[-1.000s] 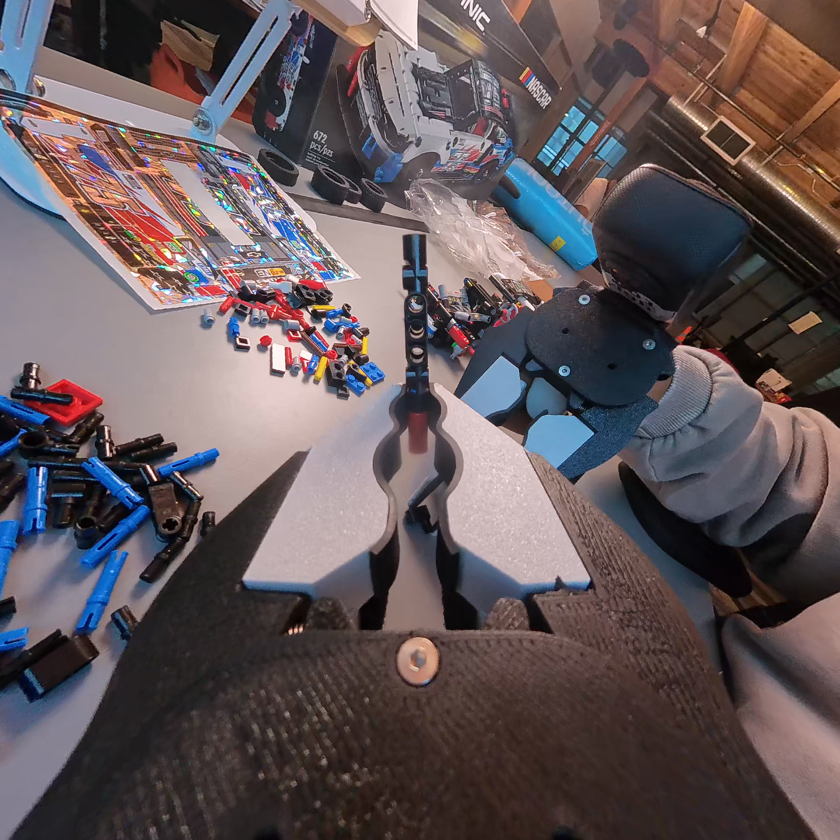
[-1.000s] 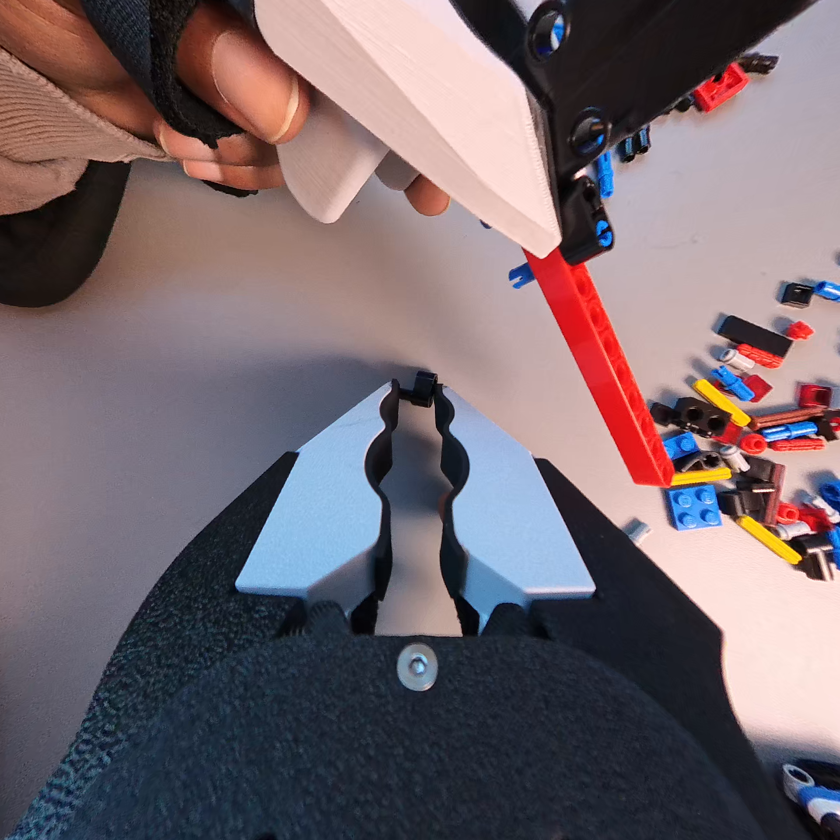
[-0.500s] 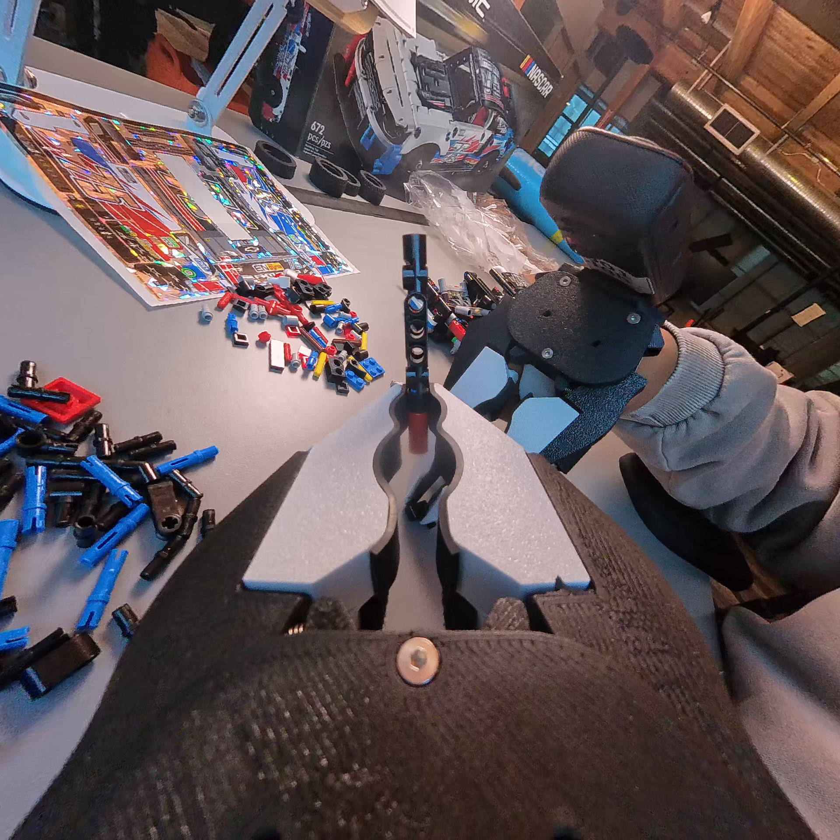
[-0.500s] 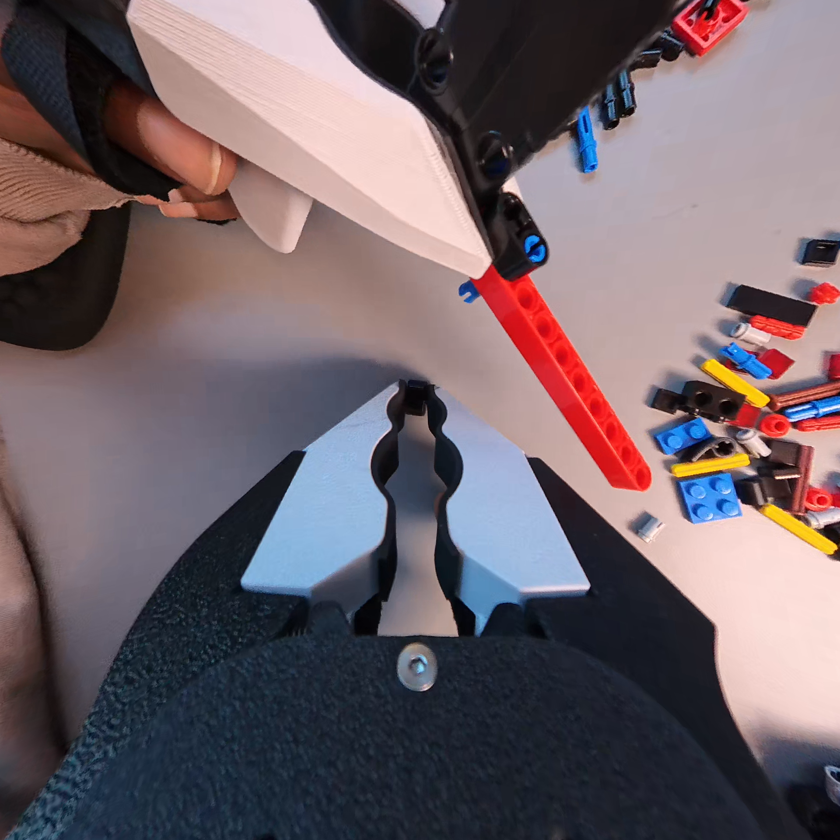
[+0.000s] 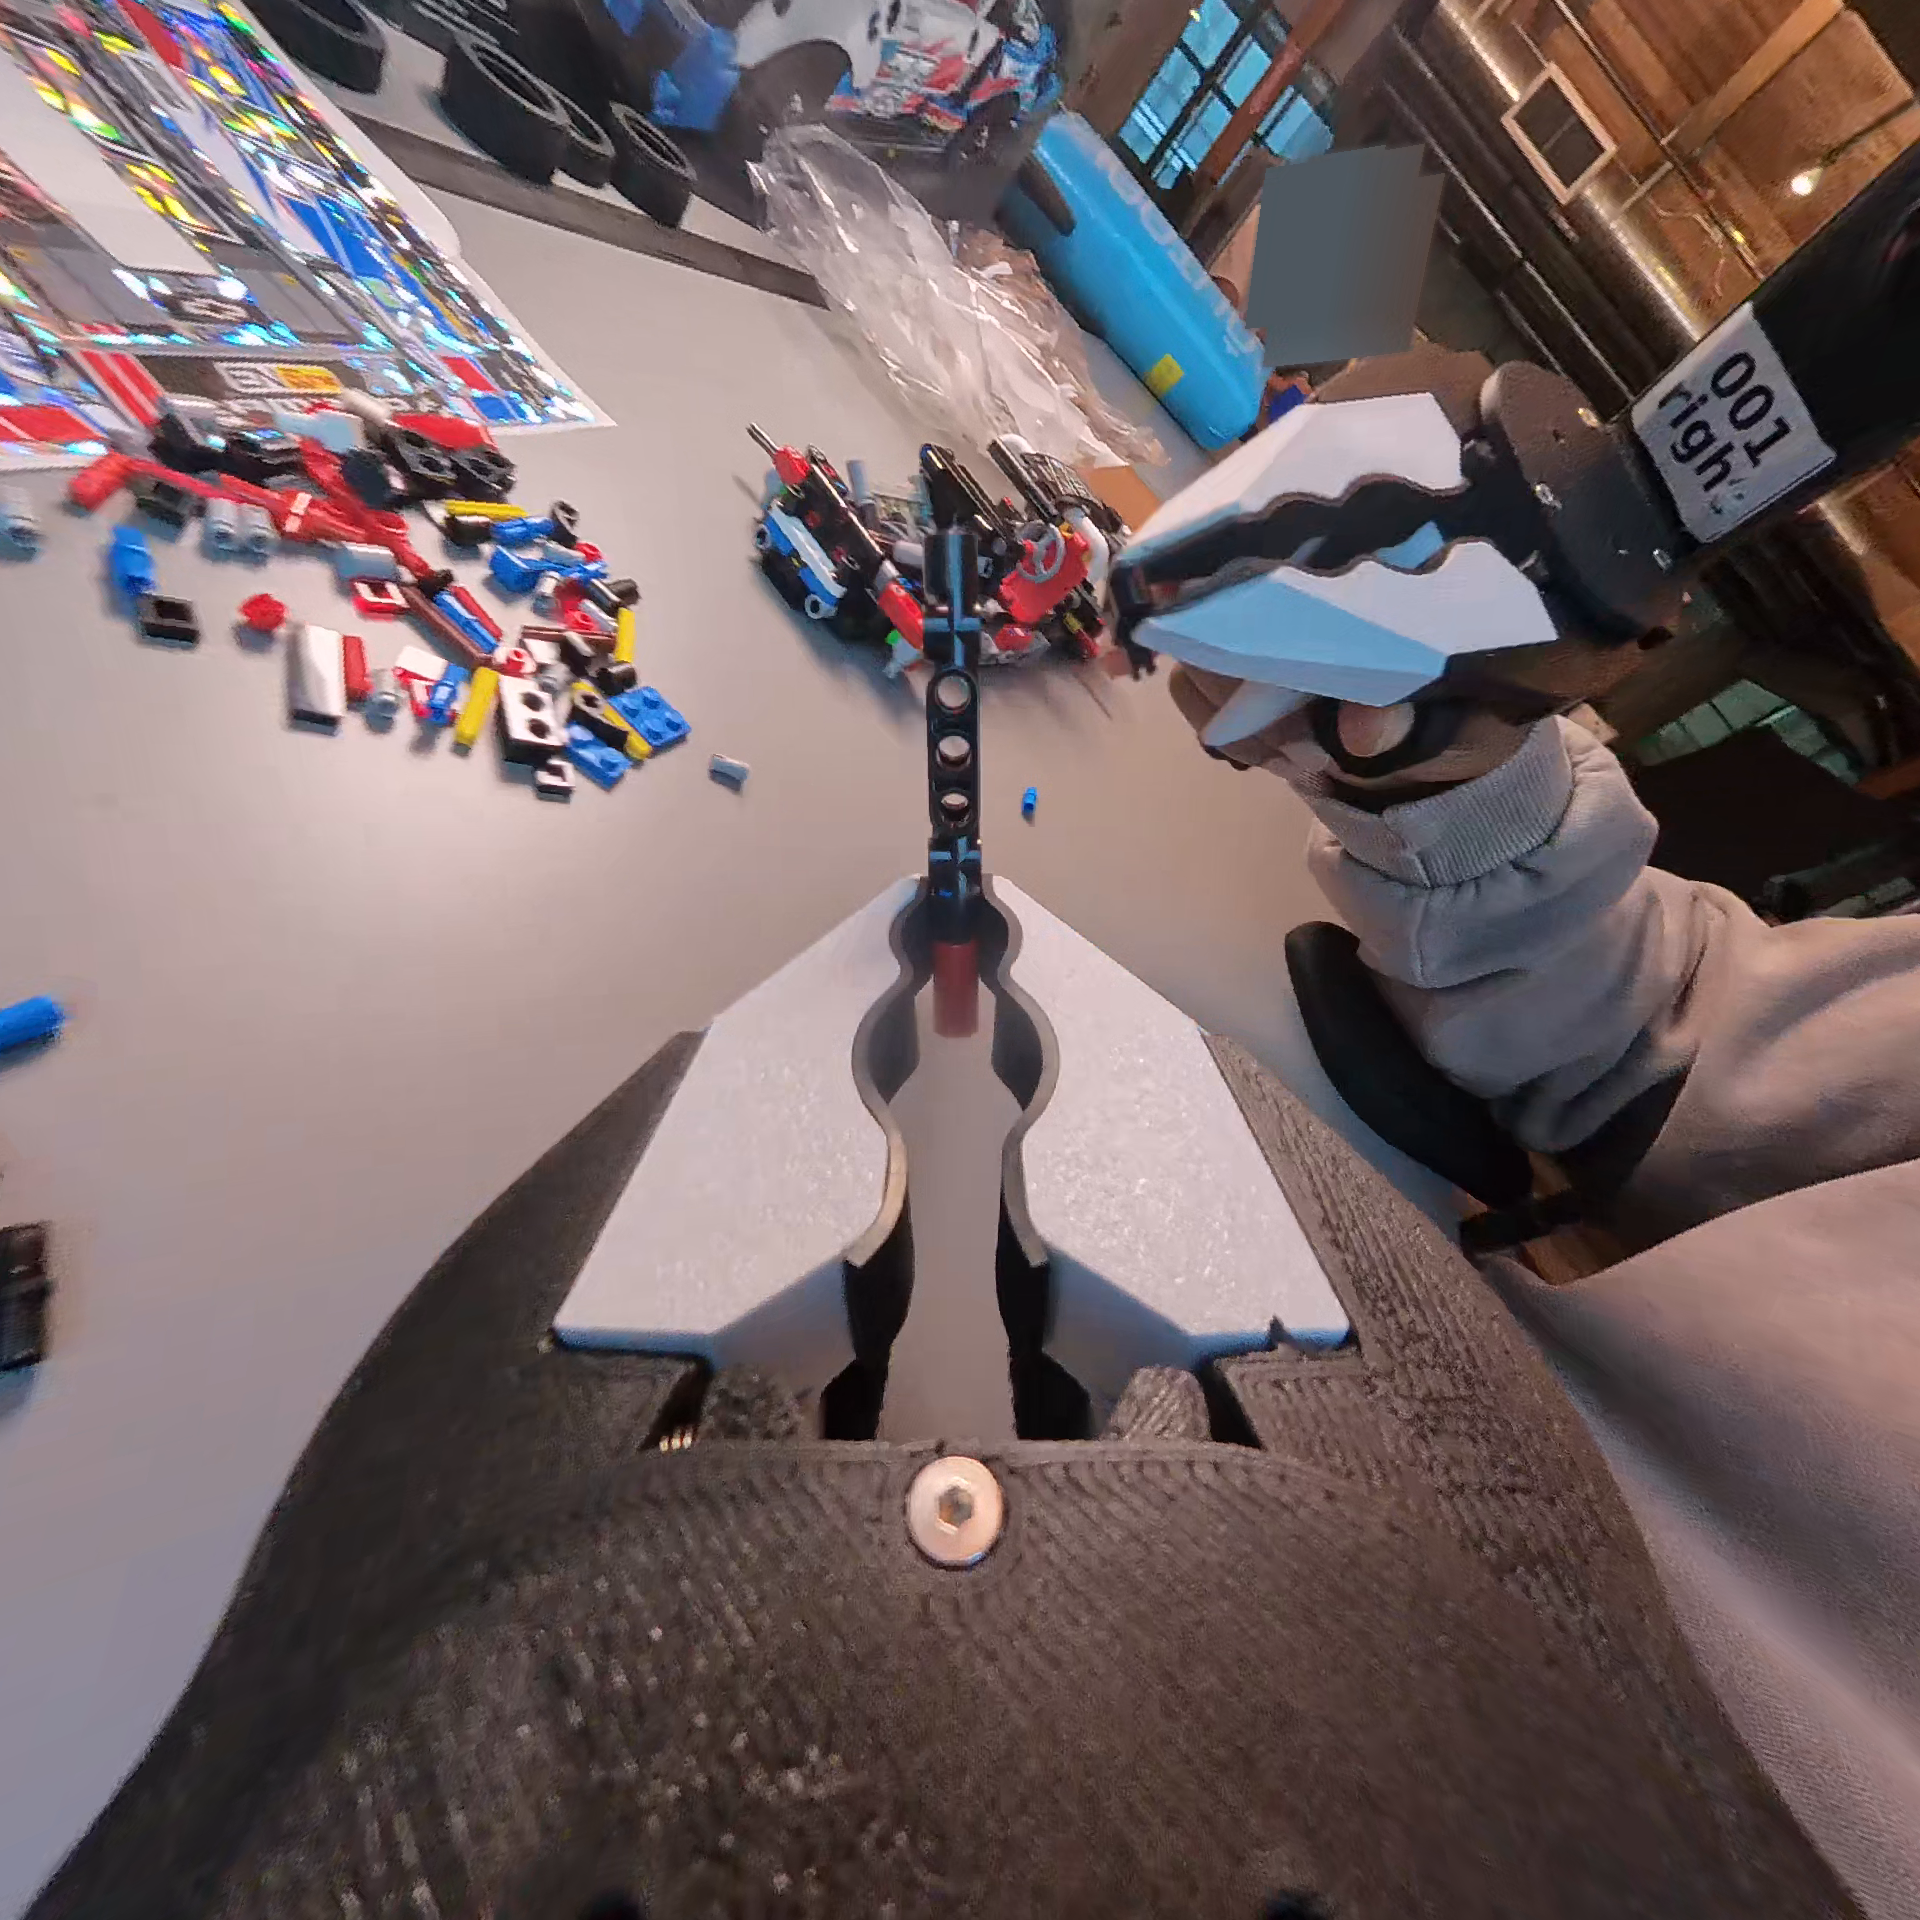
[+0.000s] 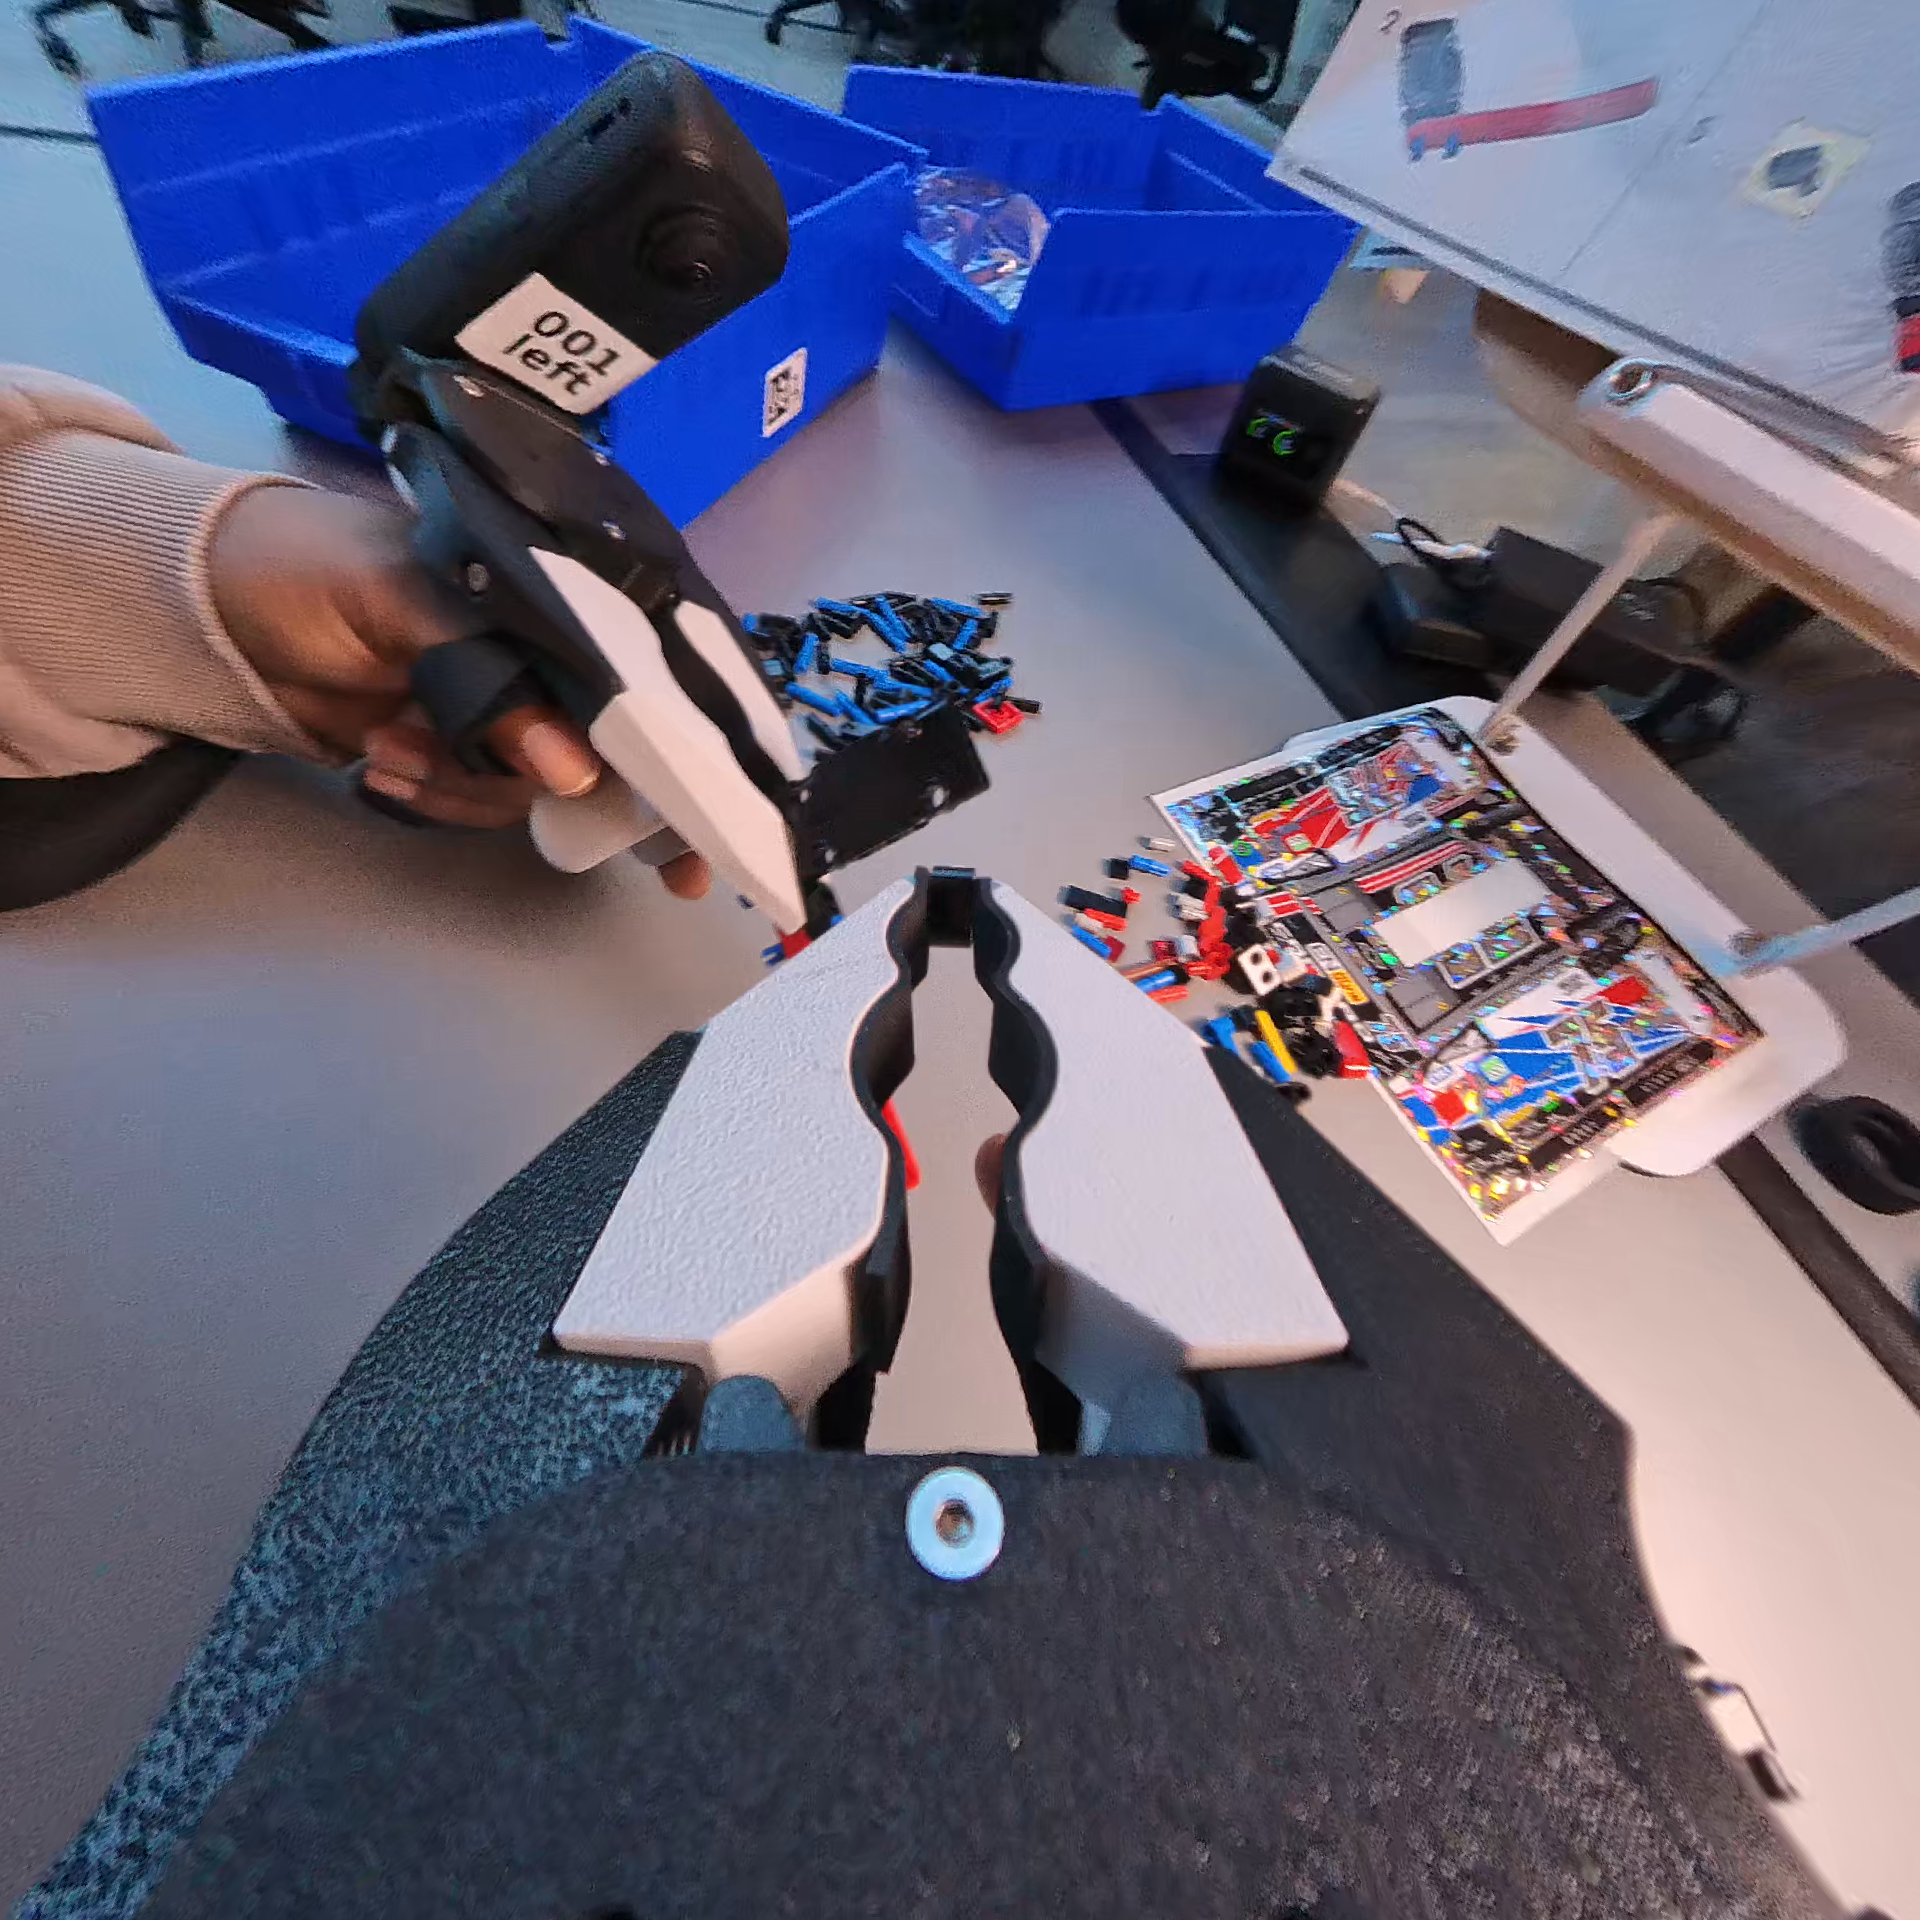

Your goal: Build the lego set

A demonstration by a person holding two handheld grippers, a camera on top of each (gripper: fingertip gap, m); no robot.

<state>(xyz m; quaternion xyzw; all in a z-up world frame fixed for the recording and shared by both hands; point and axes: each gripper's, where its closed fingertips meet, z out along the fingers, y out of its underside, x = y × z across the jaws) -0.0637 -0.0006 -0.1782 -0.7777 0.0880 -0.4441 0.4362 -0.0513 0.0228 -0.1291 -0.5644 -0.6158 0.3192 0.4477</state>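
My left gripper is shut on a black-and-red lego assembly. Its black holed beam sticks out ahead of the tips, and a red beam end shows between the jaws. The right wrist view shows this gripper side-on with the assembly's black panel. My right gripper is shut on a small black lego piece. In the left wrist view it hovers above the table, just right of the beam's top and apart from it.
Loose coloured pieces and a partly built model lie ahead on the grey table. A sticker sheet, blue and black pins, blue bins, tyres and a plastic bag lie farther off. Tip to tip, the grippers are about 6 cm apart. Between my right fingertips and the partly built model there is roughly 15 cm.
My right gripper has lifted from pointing down at the table and now points level toward the left gripper, still holding the black piece. My left gripper has moved forward with the assembly.
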